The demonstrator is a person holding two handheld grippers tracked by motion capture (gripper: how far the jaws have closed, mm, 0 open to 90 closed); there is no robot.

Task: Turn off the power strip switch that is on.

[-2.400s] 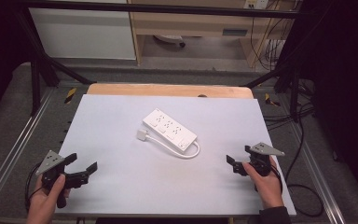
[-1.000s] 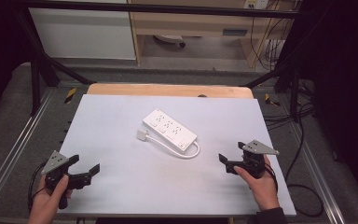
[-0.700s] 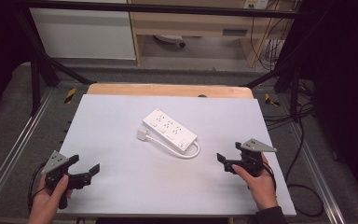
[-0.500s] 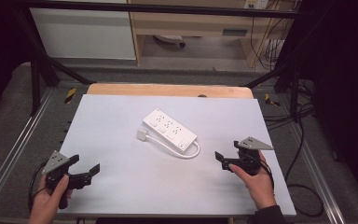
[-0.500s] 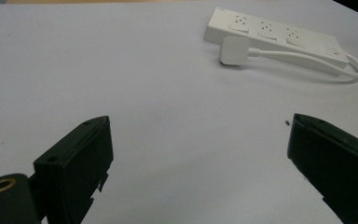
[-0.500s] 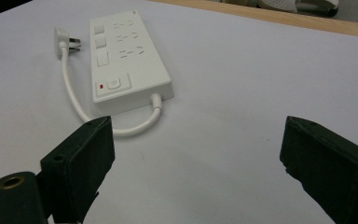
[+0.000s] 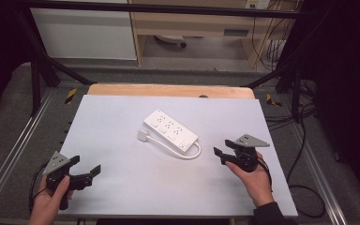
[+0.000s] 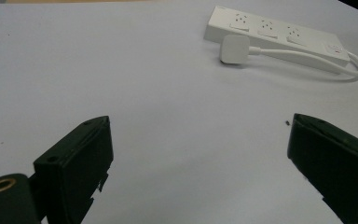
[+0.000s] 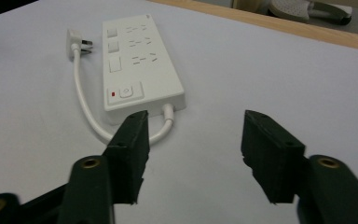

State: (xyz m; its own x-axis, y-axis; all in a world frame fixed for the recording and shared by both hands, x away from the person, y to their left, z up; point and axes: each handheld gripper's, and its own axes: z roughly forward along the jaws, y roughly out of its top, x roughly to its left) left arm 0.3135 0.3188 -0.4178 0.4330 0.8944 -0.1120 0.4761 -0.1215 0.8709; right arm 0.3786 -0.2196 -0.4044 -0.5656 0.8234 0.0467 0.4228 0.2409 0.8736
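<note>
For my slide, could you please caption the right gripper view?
Right tongs, half open and empty, just narrowed, face the white power strip and its looped cord.

Power strip (image 7: 171,131) mid-desk (image 7: 122,117); its plug (image 7: 143,136) just left; left hand-held gripper (image 7: 86,169) near-left, right hand-held gripper (image 7: 221,155) right of strip

A white table (image 7: 122,187) (wooden edge (image 7: 168,90) behind) on grey floor (image 7: 9,117).

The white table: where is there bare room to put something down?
Plenty of white table is bare: the whole left half between the power strip and the left gripper, and the far right corner. It is tighter between the strip's cable and the right gripper.
</note>
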